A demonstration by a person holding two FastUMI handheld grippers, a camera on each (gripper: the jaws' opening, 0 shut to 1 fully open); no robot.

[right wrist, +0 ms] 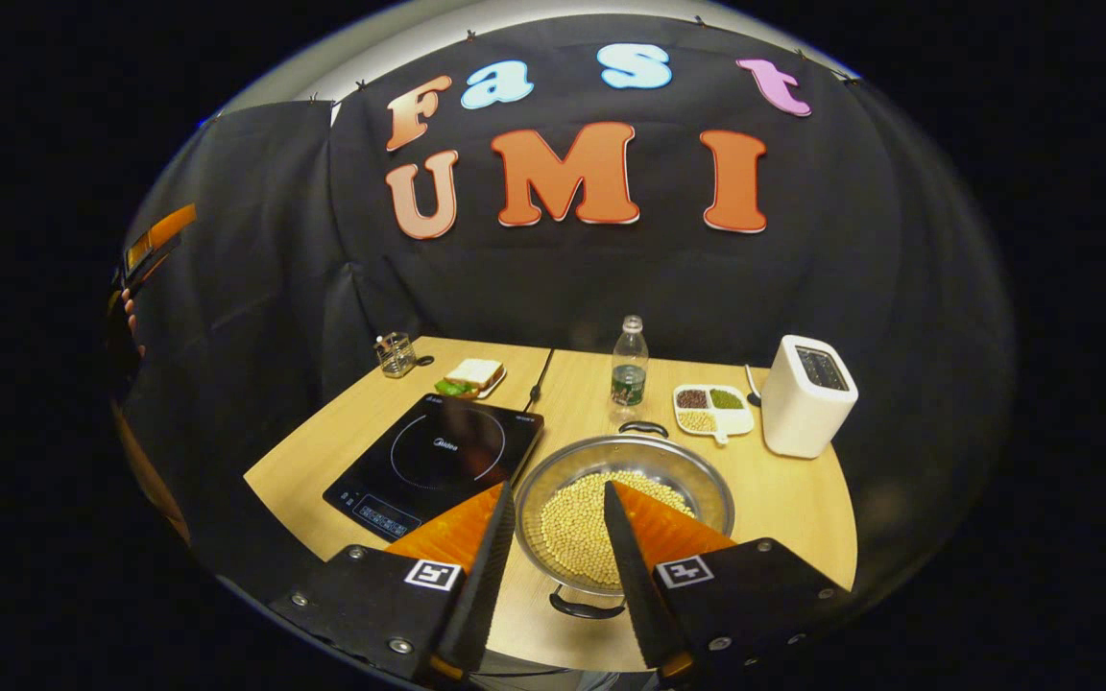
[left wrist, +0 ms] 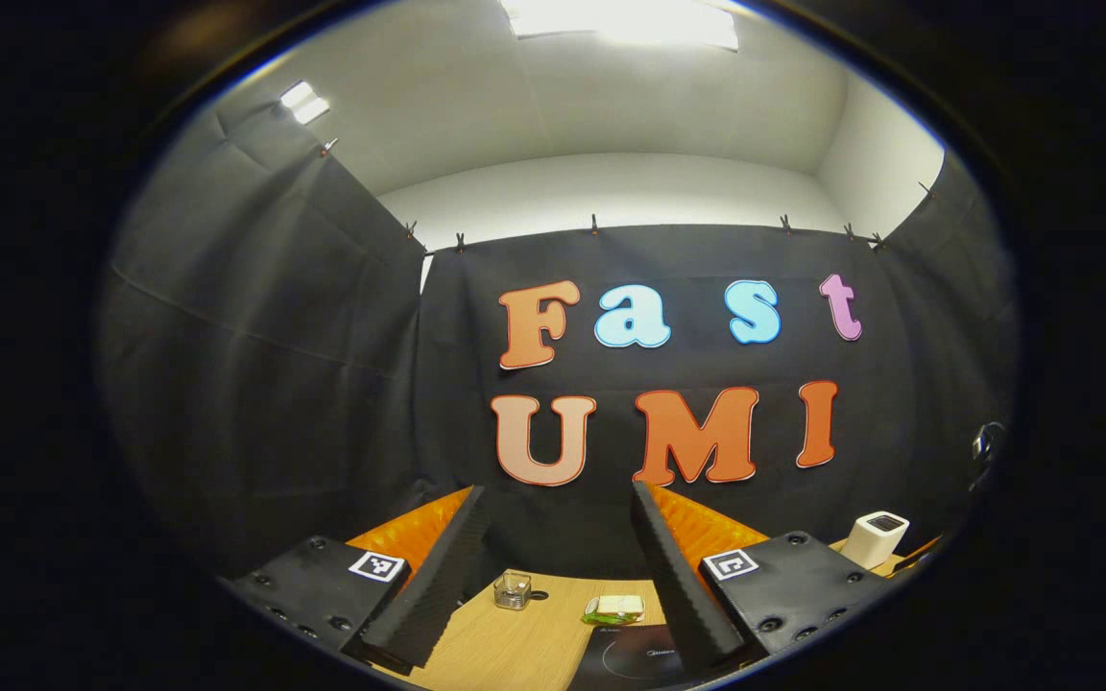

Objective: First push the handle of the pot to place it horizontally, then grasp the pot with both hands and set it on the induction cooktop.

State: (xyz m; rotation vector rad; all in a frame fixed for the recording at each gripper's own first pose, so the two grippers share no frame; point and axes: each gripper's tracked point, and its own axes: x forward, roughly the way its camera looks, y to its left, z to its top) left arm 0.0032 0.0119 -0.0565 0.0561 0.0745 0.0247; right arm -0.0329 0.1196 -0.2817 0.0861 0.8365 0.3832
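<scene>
The steel pot (right wrist: pixel 702 480) holds pale soybeans (right wrist: pixel 572 528) and sits on the wooden table to the right of the black induction cooktop (right wrist: pixel 438 461). One black pot handle (right wrist: pixel 644 427) points to the far side, the other handle (right wrist: pixel 587 607) points toward me. My right gripper (right wrist: pixel 559 491) hovers open above the pot's near rim, nothing between its fingers. My left gripper (left wrist: pixel 558 494) is open and held high, facing the wall, with the cooktop (left wrist: pixel 644 657) just below it. Part of the left gripper (right wrist: pixel 157 240) and a hand (right wrist: pixel 131 312) appear at the far left of the right gripper view.
Behind the pot stand a water bottle (right wrist: pixel 628 369), a divided dish of beans (right wrist: pixel 711 408) and a white toaster (right wrist: pixel 807 393). A glass jar (right wrist: pixel 396 353), a sandwich (right wrist: pixel 471 376) and a black cable (right wrist: pixel 541 374) lie behind the cooktop. The table's rounded front edge (right wrist: pixel 553 662) is close.
</scene>
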